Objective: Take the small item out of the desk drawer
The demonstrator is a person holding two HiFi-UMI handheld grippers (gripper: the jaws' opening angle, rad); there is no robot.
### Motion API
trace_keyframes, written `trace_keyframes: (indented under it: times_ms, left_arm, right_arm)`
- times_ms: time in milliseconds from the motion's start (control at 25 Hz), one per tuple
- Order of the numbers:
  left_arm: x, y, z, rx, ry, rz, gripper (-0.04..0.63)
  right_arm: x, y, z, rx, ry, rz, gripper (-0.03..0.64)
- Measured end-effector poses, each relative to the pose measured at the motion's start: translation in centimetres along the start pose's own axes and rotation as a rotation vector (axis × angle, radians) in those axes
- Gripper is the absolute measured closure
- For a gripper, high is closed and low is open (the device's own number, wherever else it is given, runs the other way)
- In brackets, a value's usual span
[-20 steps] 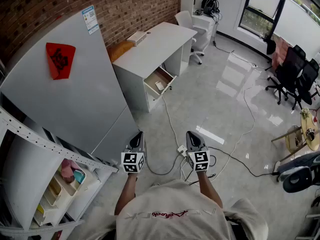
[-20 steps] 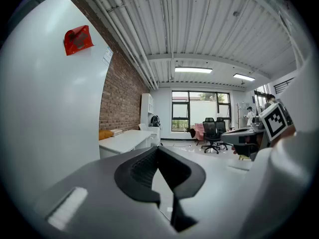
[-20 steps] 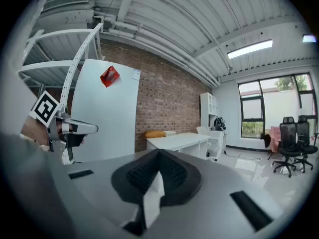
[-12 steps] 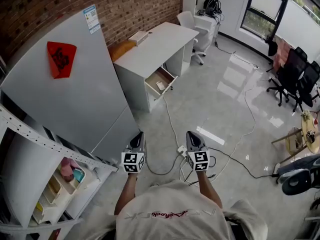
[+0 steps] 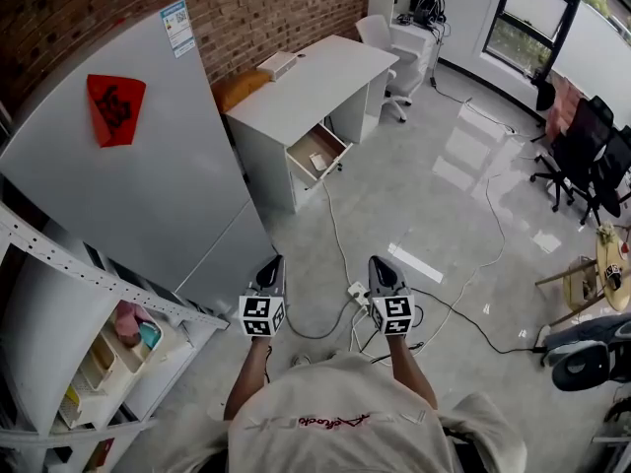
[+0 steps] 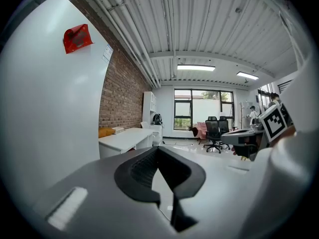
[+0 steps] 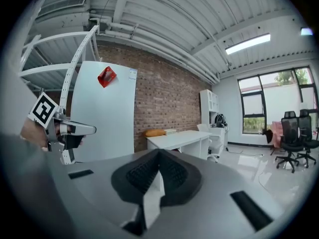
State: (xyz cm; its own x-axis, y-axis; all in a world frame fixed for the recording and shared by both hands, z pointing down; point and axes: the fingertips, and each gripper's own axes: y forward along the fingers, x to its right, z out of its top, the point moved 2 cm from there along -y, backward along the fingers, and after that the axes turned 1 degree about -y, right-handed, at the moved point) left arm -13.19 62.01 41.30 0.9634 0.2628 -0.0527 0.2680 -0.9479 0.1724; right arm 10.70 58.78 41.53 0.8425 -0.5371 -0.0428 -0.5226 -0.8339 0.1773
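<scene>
- Logged at far left: a white metal shelf rack loaded with pastel plastic bins, set just beside the cabinet.
- Listed next: a tall pale grey cabinet, marked with a red paper square on its face and a blue-and-white label near its upper edge.
- Noted behind it: a red brick wall.
- Found low in front of the person: the left gripper, grey, two-jawed, with a marker cube at its rear. Pointed ahead across the floor towards the desk. Jaws pressed together at the tips in the left gripper view, with nothing pinched.
- Entered at upper centre: a white rectangular desk against the brick wall, topped with a flat white box.
- Seen pulled out from the desk's front: a light wood-lined drawer, left open.
- Located inside that drawer: the small pale item, lying on the drawer floor, well apart from both grippers.
- Spotted on the glossy grey floor between the two grippers: a white power strip with trailing cables.
- Found level with its partner: the right gripper, same grey build, aimed the same way. Jaws closed tip to tip in the right gripper view, gripping nothing.
- Catalogued at far right: black office chairs grouped near the windows.
</scene>
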Motion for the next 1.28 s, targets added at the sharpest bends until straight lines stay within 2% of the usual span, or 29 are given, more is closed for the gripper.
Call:
trace_keyframes:
  times_ms: [720, 1280]
  left_arm:
    - [4.2, 3.6, -0.8, -0.032, 0.015, 0.035, 0.586]
    - [2.0, 8.0, -1.3, -0.04, -0.001, 0.028, 0.586]
  right_arm:
    - [4.5, 0.8, -2.4, -0.046, 0.02, 0.079, 0.606]
    - [5.5, 5.2, -2.8, -0.069, 0.009, 0.092, 0.606]
